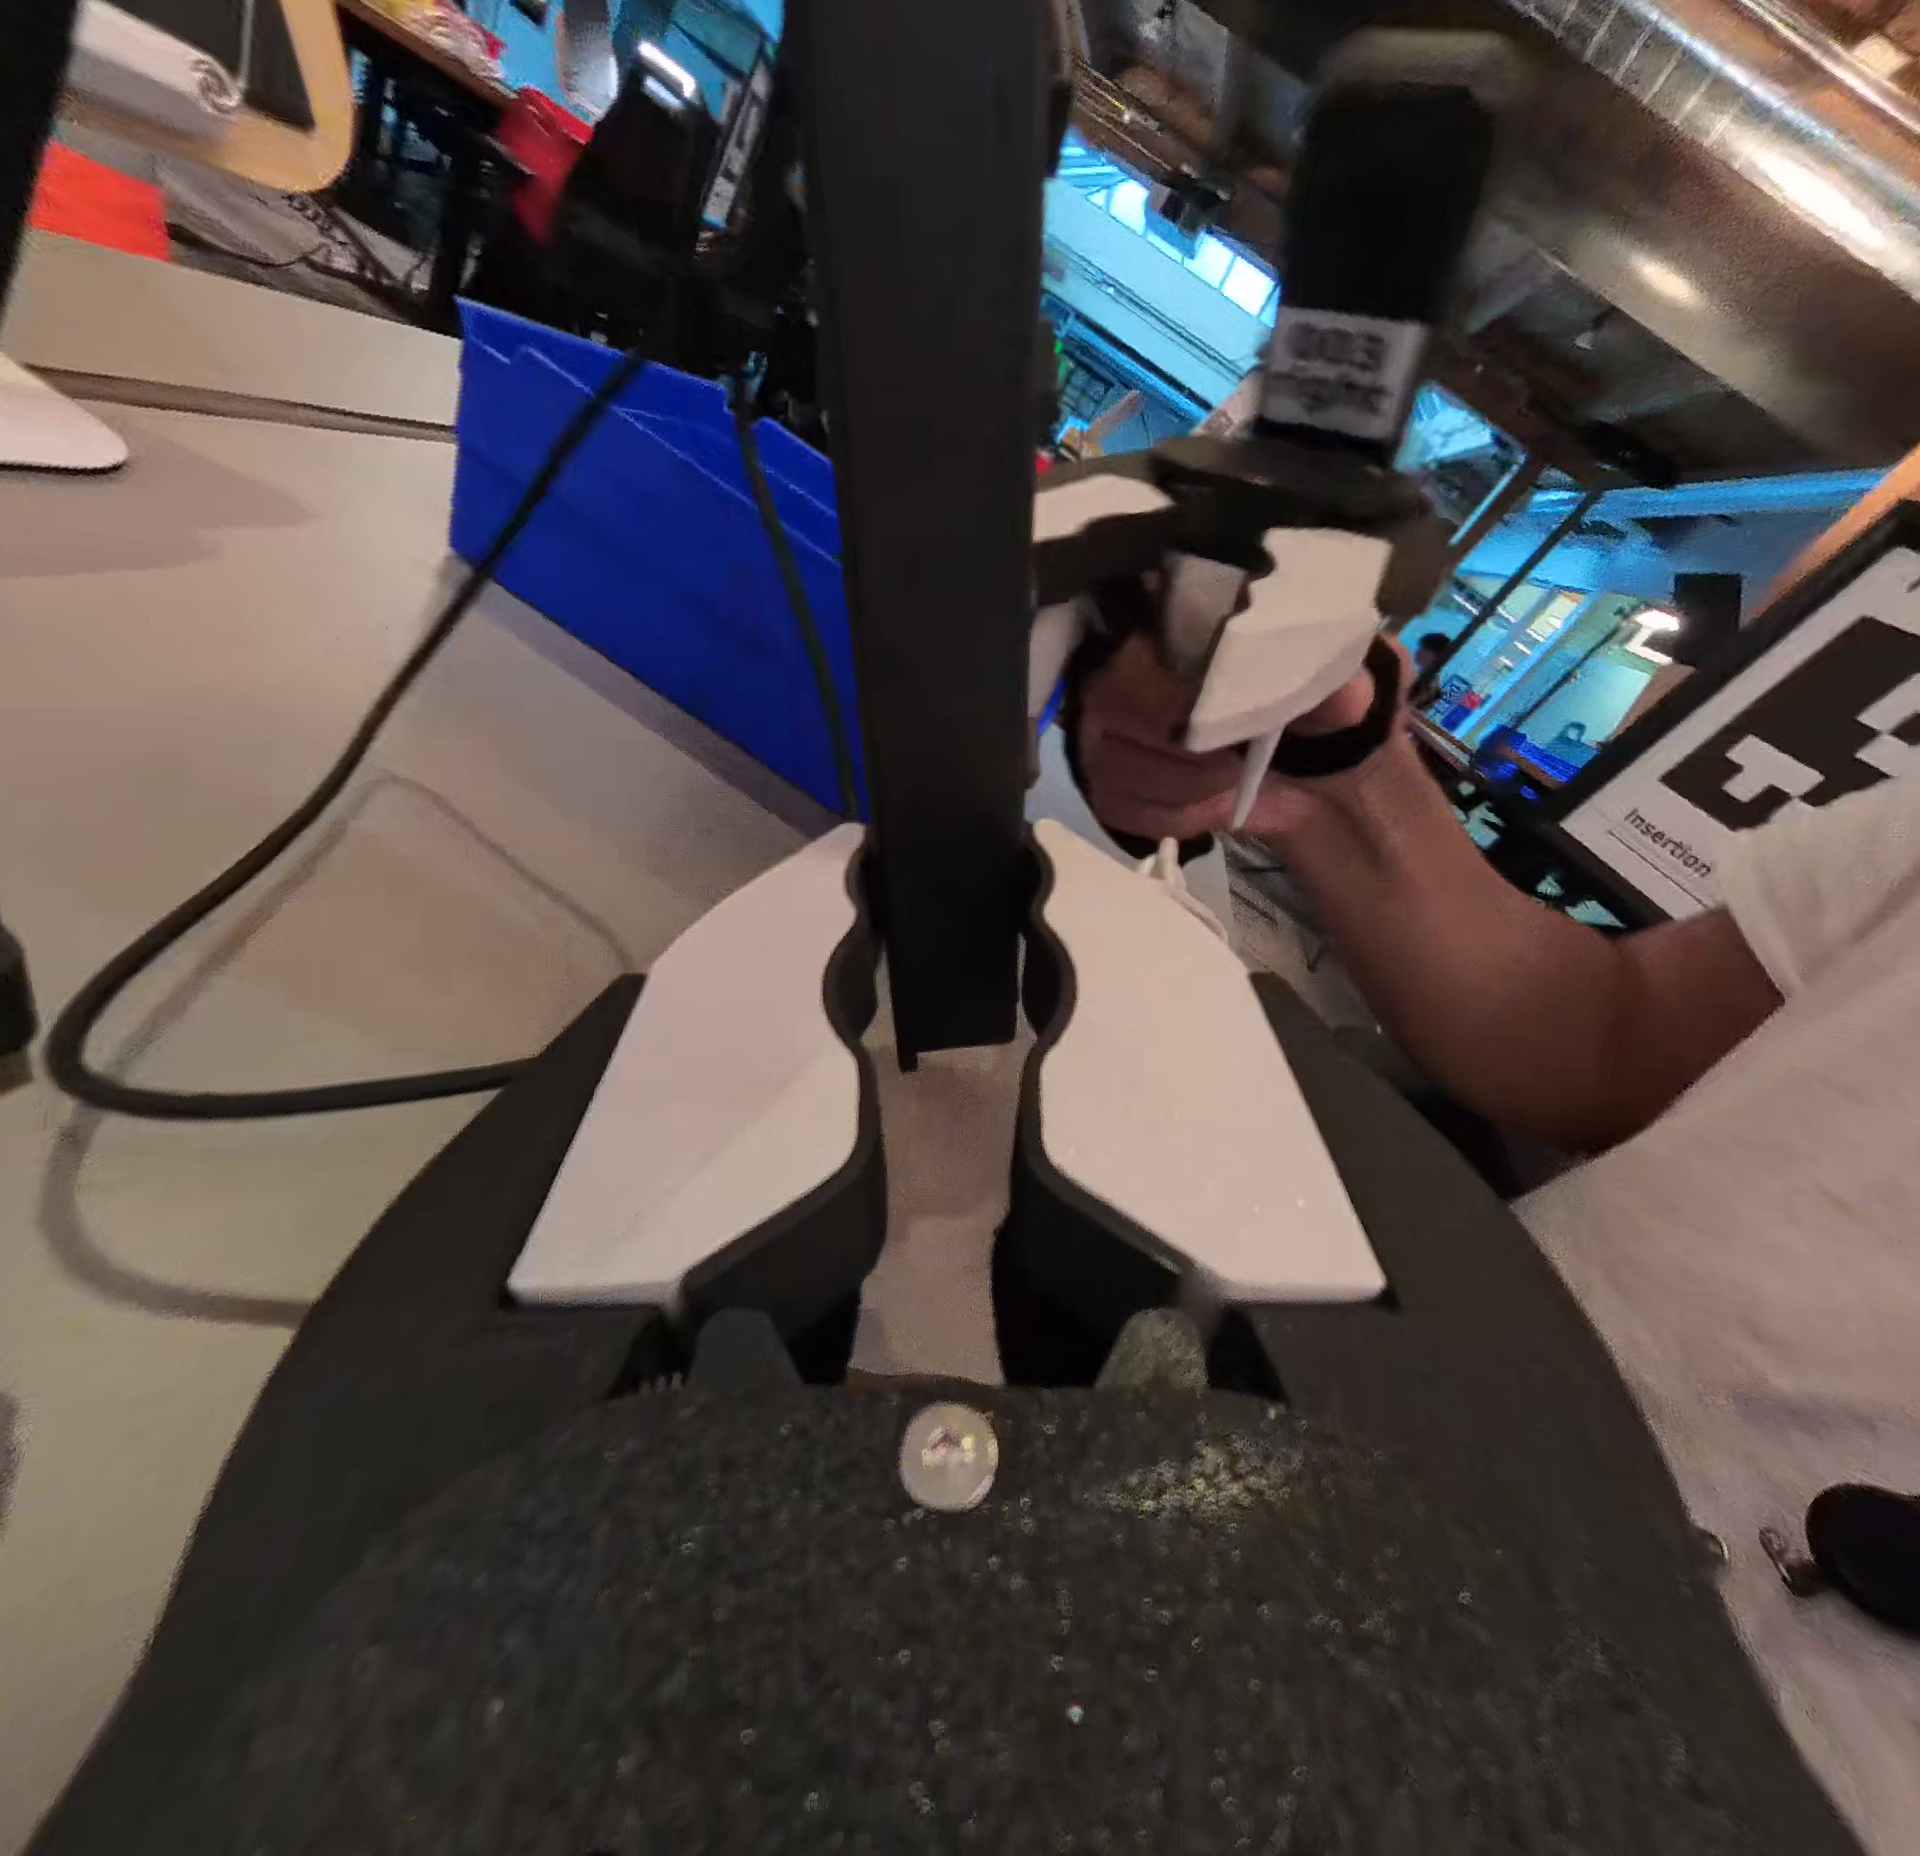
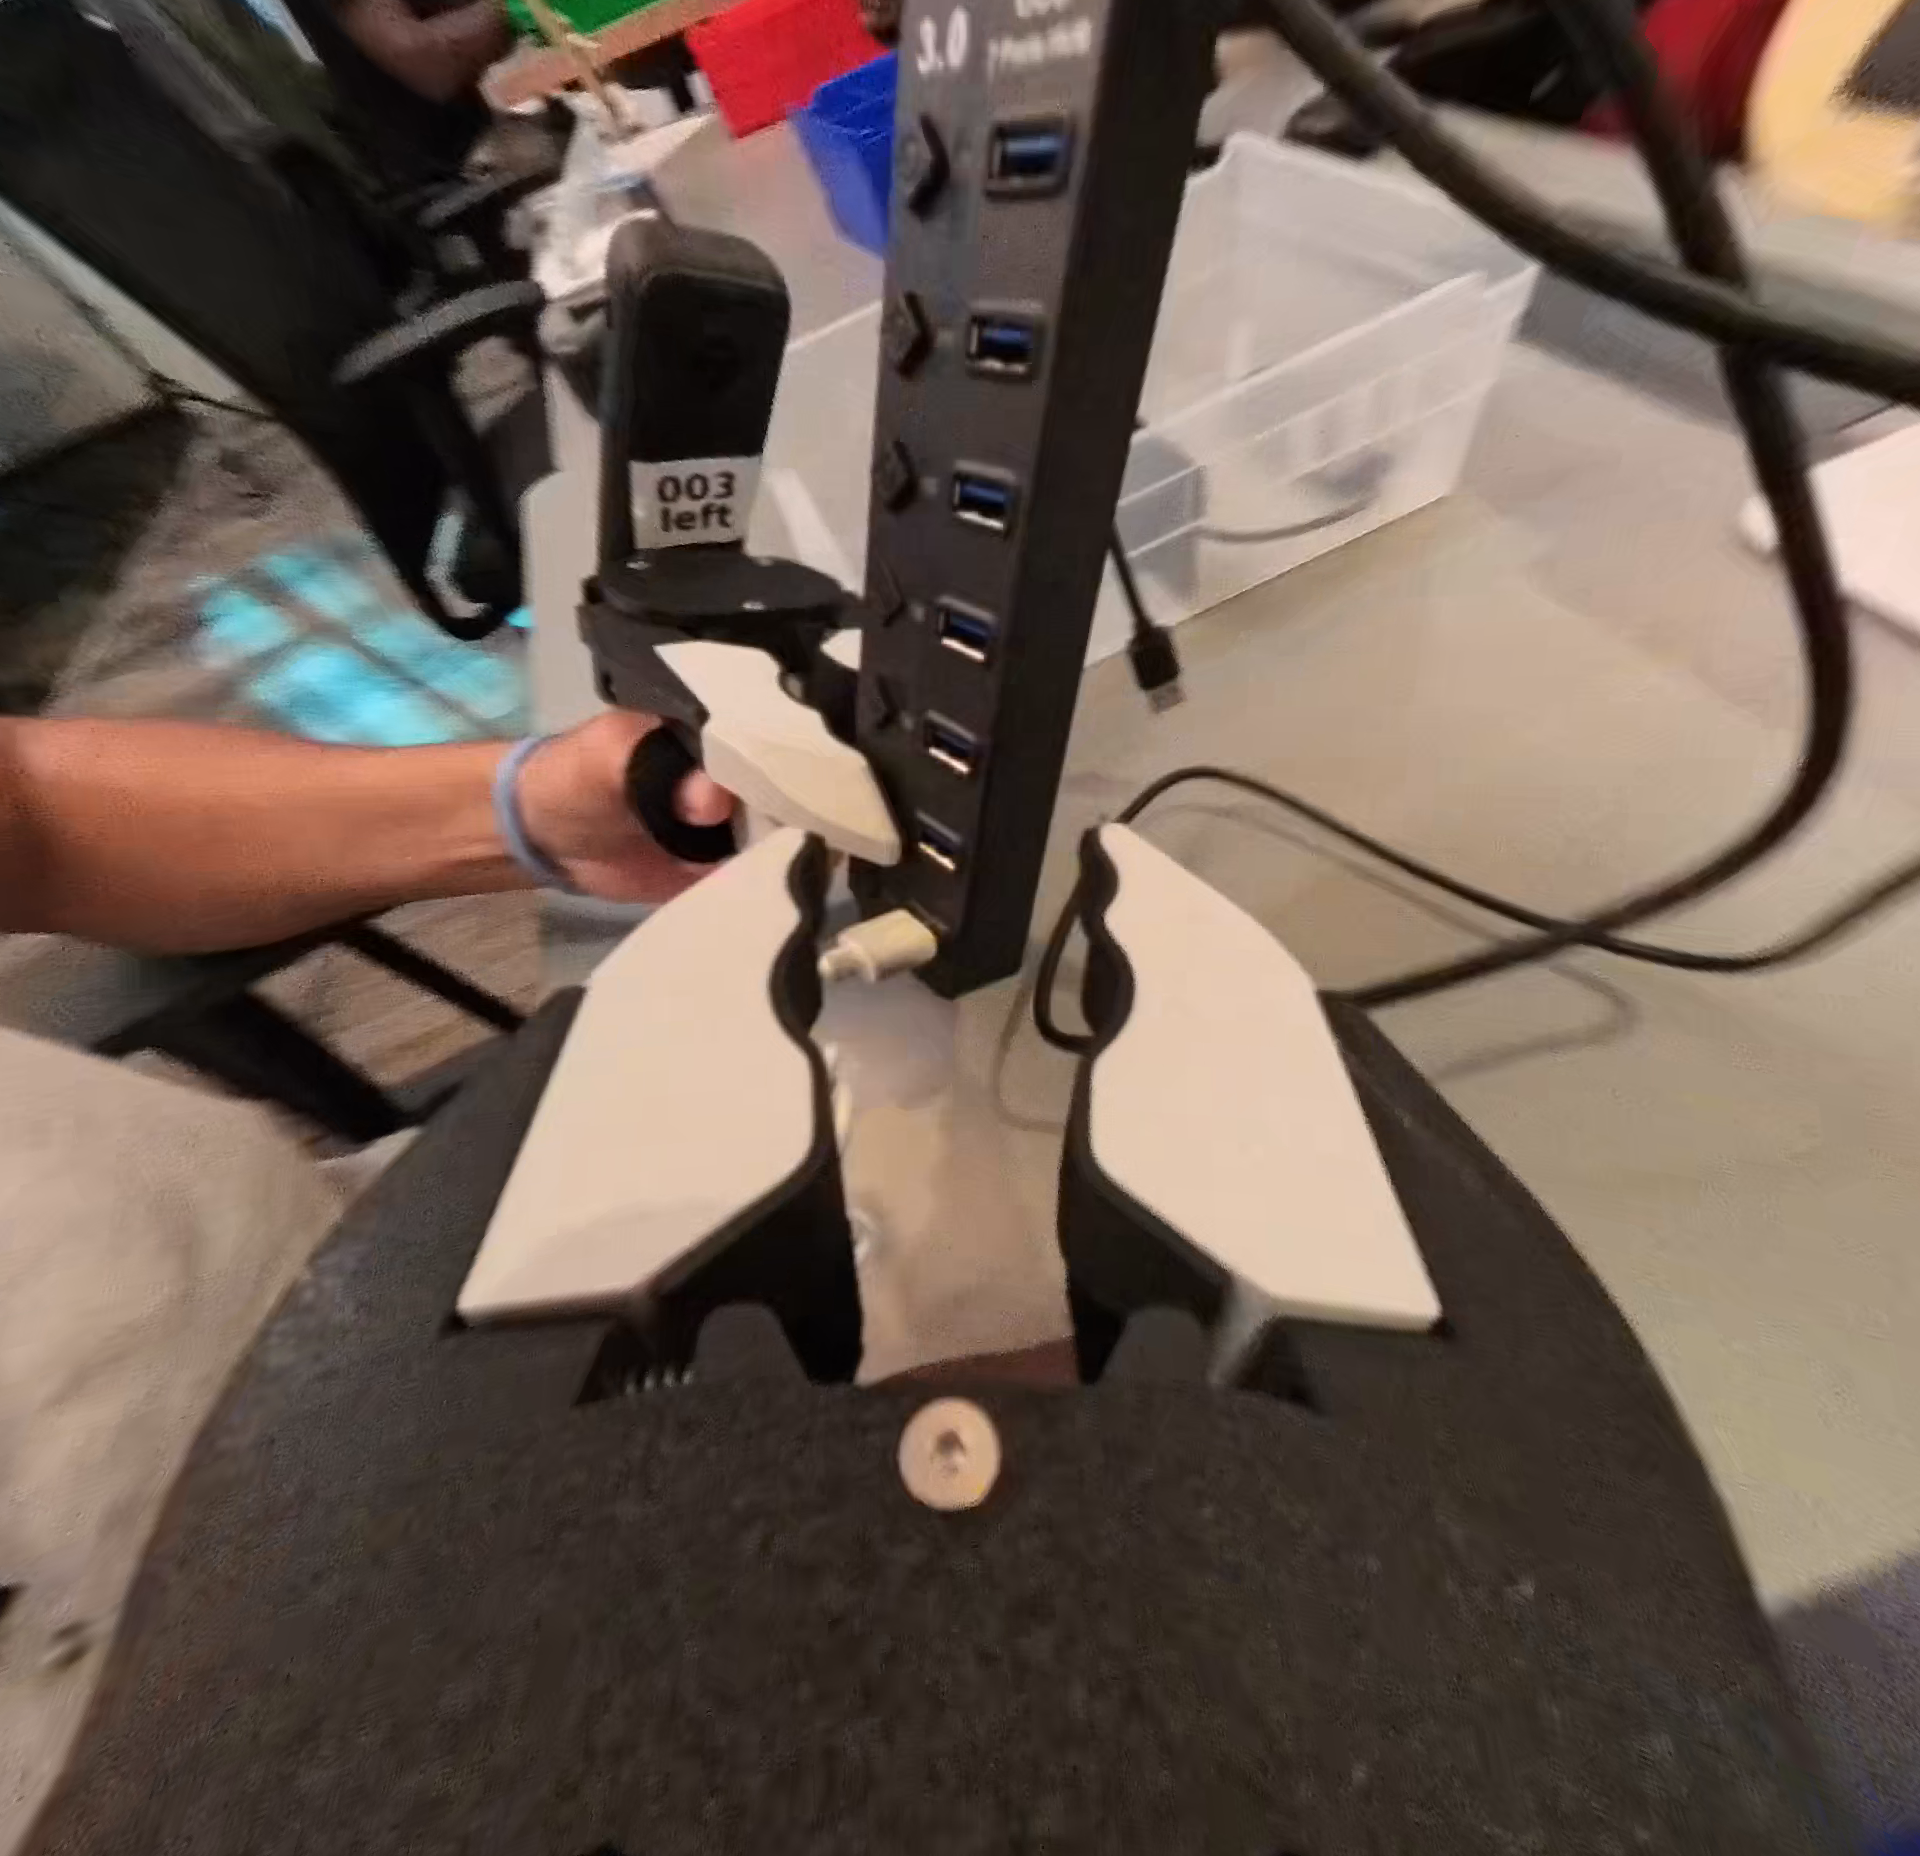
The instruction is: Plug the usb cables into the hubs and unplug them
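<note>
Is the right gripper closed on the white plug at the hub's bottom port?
No; the right gripper is open, its fingers either side of the white plug without touching.

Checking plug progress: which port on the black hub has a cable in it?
The bottom port of the black hub: a white plug sits in it; the ports above show empty.

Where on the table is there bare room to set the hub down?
Bare grey table lies right of the USB hub, below the thin black cable. It is crowded near the clear bin and around the hub's base, where the left hand-held gripper clamps it.
</note>
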Available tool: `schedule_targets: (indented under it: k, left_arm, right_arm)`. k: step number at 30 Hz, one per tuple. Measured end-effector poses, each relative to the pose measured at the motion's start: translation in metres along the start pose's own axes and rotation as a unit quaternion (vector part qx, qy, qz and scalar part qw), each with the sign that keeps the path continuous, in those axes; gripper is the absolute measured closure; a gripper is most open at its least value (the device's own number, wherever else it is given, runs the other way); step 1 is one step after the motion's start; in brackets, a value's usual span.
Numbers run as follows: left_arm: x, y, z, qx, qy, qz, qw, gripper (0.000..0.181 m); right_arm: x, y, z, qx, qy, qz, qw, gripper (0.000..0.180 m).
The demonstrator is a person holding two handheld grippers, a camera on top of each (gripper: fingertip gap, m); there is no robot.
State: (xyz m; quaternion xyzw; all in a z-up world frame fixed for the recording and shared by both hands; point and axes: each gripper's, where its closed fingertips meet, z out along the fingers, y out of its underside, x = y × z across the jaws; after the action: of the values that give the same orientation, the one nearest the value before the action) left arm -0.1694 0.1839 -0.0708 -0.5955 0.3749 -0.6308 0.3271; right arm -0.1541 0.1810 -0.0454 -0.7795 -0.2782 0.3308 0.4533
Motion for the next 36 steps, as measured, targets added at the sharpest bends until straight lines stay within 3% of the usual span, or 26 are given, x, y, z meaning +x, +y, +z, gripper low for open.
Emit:
schedule_targets:
  k: [3,5,8,11,19,24,31,36]
  left_arm:
    - [0.011,0.001,0.003,-0.008,0.038,0.005,0.999,0.157]
    - [0.016,0.002,0.005,-0.01,0.049,0.003,0.999,0.157]
    - [0.013,0.002,0.005,-0.01,0.036,-0.001,0.999,0.153]
    - [0.003,-0.005,-0.003,0.01,-0.011,0.02,1.0,0.134]
    - [-0.009,-0.01,-0.014,0.028,-0.021,-0.014,0.999,0.15]
    - [-0.001,-0.004,-0.007,0.016,-0.01,-0.014,1.0,0.151]
    - [0.006,0.0,-0.001,0.005,-0.006,-0.002,1.0,0.152]
    - [0.011,0.001,0.001,0.0,-0.008,0.008,1.0,0.153]
  right_arm:
    - [-0.011,0.001,0.019,-0.025,-0.107,0.045,0.993,0.128]
    - [-0.007,0.0,0.027,-0.029,-0.108,0.042,0.993,0.149]
    - [-0.005,-0.001,0.027,-0.038,-0.104,0.036,0.993,0.15]
    - [0.018,-0.019,0.008,-0.029,-0.018,-0.015,0.999,0.151]
    - [0.055,-0.129,-0.119,0.024,0.11,-0.106,0.988,0.153]
    - [0.076,-0.166,-0.187,-0.004,0.19,-0.153,0.97,0.154]
    - [0.169,-0.166,-0.242,-0.024,0.308,-0.165,0.937,0.153]
    - [0.249,-0.112,-0.242,-0.063,0.389,-0.239,0.887,0.153]
